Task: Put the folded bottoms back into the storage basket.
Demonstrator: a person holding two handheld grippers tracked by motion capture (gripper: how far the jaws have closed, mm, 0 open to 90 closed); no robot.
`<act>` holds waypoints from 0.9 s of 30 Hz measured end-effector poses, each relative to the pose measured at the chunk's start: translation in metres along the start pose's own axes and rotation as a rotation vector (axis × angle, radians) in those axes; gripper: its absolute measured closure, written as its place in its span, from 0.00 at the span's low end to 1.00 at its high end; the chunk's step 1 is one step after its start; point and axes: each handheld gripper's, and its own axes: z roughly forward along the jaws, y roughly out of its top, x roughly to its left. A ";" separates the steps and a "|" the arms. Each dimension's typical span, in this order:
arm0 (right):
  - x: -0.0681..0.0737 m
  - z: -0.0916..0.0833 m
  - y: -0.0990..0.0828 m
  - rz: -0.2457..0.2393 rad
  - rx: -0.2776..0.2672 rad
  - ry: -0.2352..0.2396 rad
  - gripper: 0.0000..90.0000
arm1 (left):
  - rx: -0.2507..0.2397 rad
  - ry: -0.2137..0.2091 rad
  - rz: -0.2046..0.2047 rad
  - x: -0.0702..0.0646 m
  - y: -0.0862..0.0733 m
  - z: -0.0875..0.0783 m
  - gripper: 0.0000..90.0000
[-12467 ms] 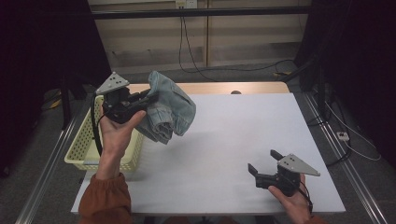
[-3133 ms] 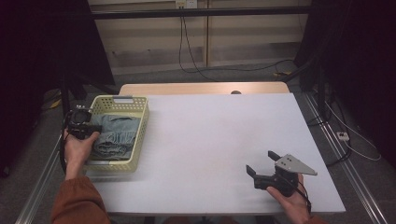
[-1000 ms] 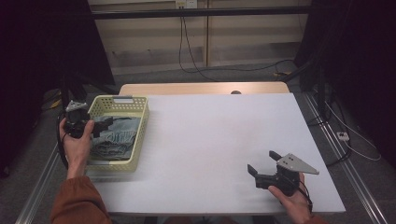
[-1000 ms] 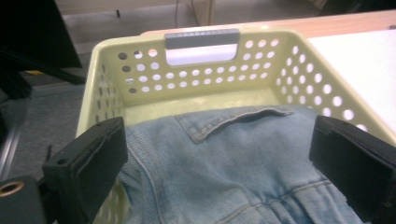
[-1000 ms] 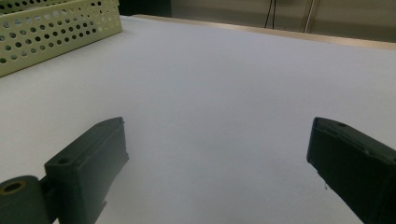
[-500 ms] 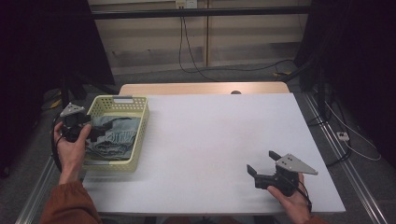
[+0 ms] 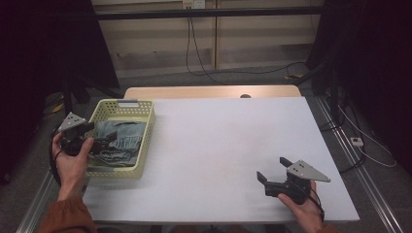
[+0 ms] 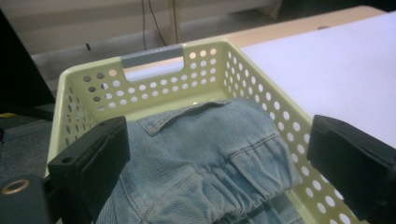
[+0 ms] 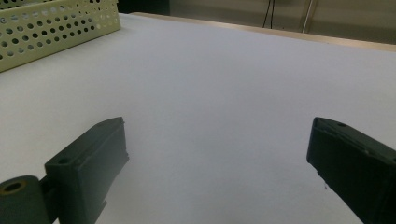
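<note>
You are working in what looks like a lab or recording studio rather than a home. Your bench is a plain white-topped table (image 7: 228, 145) with a bare wooden strip (image 7: 209, 91) along its far edge, set on metal rails (image 7: 362, 170) that run down both sides. Black curtains (image 7: 43, 53) close off the left and right. Loose black cables (image 7: 194, 53) hang from a wall socket (image 7: 193, 4) at the far side and trail across the grey floor (image 7: 233, 75); a white power strip (image 7: 357, 141) lies on the right.
</note>
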 end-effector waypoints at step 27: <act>0.001 0.000 0.001 -0.004 -0.006 0.001 0.06 | 0.037 -0.010 0.073 -0.030 -0.023 -0.024 0.08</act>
